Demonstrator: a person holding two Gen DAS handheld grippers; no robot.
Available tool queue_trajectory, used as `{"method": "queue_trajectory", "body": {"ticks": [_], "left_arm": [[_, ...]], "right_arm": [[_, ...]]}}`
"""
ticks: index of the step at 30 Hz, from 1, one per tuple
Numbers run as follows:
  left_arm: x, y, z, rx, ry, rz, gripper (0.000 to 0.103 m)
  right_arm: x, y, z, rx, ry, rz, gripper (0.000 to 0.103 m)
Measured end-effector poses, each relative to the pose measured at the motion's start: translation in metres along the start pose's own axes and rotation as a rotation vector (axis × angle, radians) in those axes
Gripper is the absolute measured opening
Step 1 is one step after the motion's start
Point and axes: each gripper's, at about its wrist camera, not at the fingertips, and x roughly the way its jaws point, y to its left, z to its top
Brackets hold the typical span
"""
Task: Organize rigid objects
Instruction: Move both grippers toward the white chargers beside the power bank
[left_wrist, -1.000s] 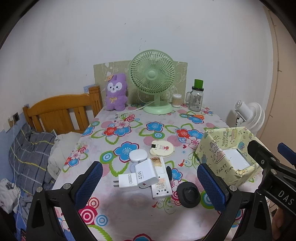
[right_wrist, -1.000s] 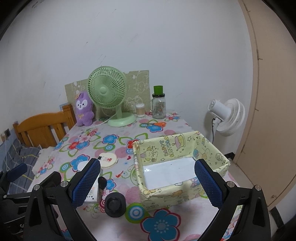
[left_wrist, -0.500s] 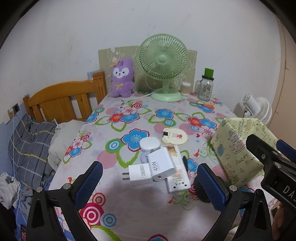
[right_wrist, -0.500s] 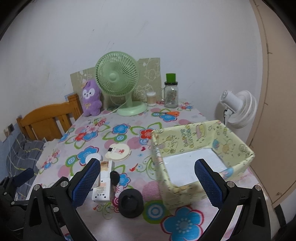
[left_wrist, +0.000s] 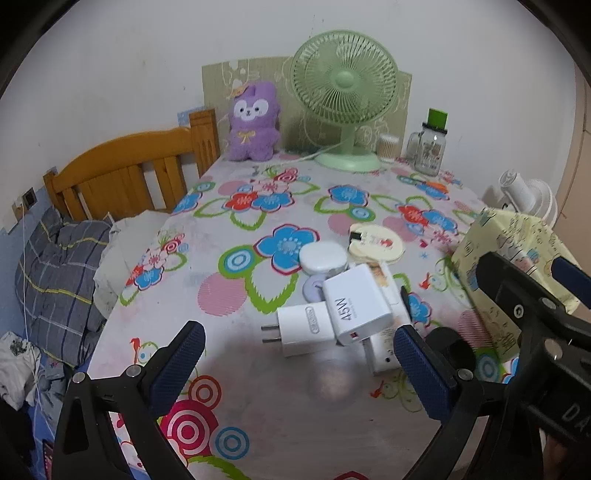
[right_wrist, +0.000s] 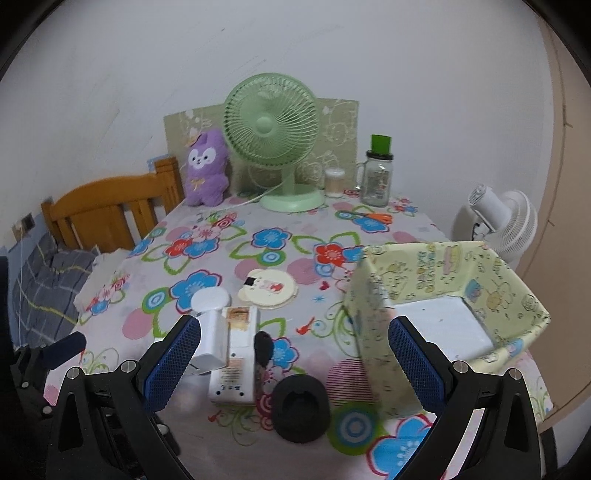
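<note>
- The left gripper (left_wrist: 297, 363) hovers low over the near edge of the flowered tablecloth (left_wrist: 258, 206), its 2 blue-padded jaws spread wide with nothing between them.
- Just ahead of it sits a pile of small rigid items: a white plug adapter (left_wrist: 304, 328) with 2 prongs pointing left, and a larger white charger marked 45W (left_wrist: 356, 304) leaning across it.
- Under the charger lies a long white battery charger (right_wrist: 236, 356), flat on the cloth, its far end touching a round white case (left_wrist: 323, 256).
- A pale purple disc (left_wrist: 314, 288) peeks out between the case and the 45W charger.
- A cream round mirror with a bear print (right_wrist: 267, 288) lies just beyond the pile, apart from it.
- A black round puck (right_wrist: 301, 408) rests near the right side of the battery charger; a small black oval piece (right_wrist: 263, 347) sits beside the charger, possibly a key fob, though it is blurred.
- The right gripper (right_wrist: 293, 363) is held above the puck and battery charger, jaws wide apart and gripping nothing.
- The yellow cartoon-print box (right_wrist: 448, 273) stands open on the right of the table with a bare white floor.
- At the far edge stand a green desk fan (right_wrist: 273, 122), a purple plush (right_wrist: 205, 170) and a glass jar with a green lid (right_wrist: 376, 177).
</note>
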Motion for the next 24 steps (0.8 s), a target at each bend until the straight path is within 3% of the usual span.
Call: {"method": "queue_trajectory", "body": {"ticks": [7, 24], "left_arm": [[0.019, 0.003, -0.004, 0.014, 0.041, 0.035, 0.103], [0.057, 0.016, -0.006, 0.012, 0.132, 0.021, 0.103]], "right_arm": [[0.021, 0.016, -0.004, -0.031, 0.043, 0.011, 0.103], [0.067, 0.044, -0.012, -0.099, 0.152, 0.025, 0.103]]}}
